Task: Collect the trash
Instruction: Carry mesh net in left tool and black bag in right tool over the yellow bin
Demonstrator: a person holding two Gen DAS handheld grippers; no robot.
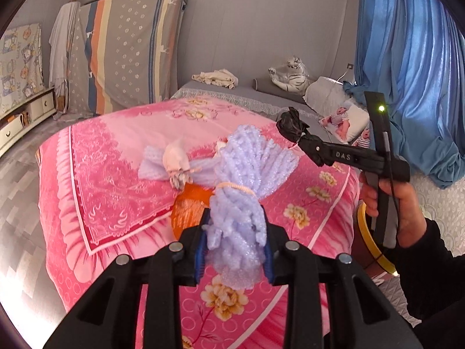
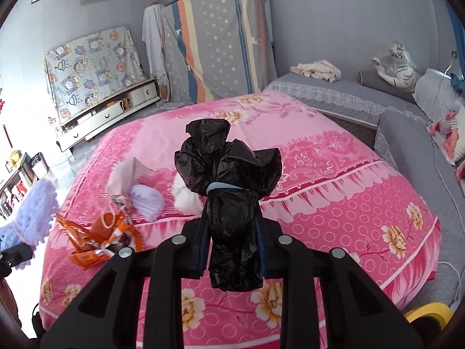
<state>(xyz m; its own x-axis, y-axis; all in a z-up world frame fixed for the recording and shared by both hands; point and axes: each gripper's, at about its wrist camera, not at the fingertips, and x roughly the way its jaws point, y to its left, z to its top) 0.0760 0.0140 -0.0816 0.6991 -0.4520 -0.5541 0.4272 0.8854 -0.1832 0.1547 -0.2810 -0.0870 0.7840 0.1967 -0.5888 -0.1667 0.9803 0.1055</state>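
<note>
My left gripper (image 1: 236,241) is shut on a lilac foam-net bundle (image 1: 247,180) tied with a rubber band, held above the pink bed (image 1: 116,151). My right gripper (image 2: 232,242) is shut on a black plastic bag bundle (image 2: 229,180) with a blue band; it also shows in the left wrist view (image 1: 292,126). On the bed lie an orange wrapper (image 2: 98,238), a second lilac foam piece (image 2: 146,199), a pale crumpled wrapper (image 2: 125,174) and a white wad (image 2: 186,197).
A yellow-rimmed bin (image 2: 427,314) stands at the bed's near right corner, partly hidden. Grey bedding (image 2: 407,133) with a toy tiger (image 2: 398,64) and dolls (image 2: 447,133) lies to the right. A covered mattress (image 2: 215,40) leans on the far wall; a low cabinet (image 2: 110,110) stands on the left.
</note>
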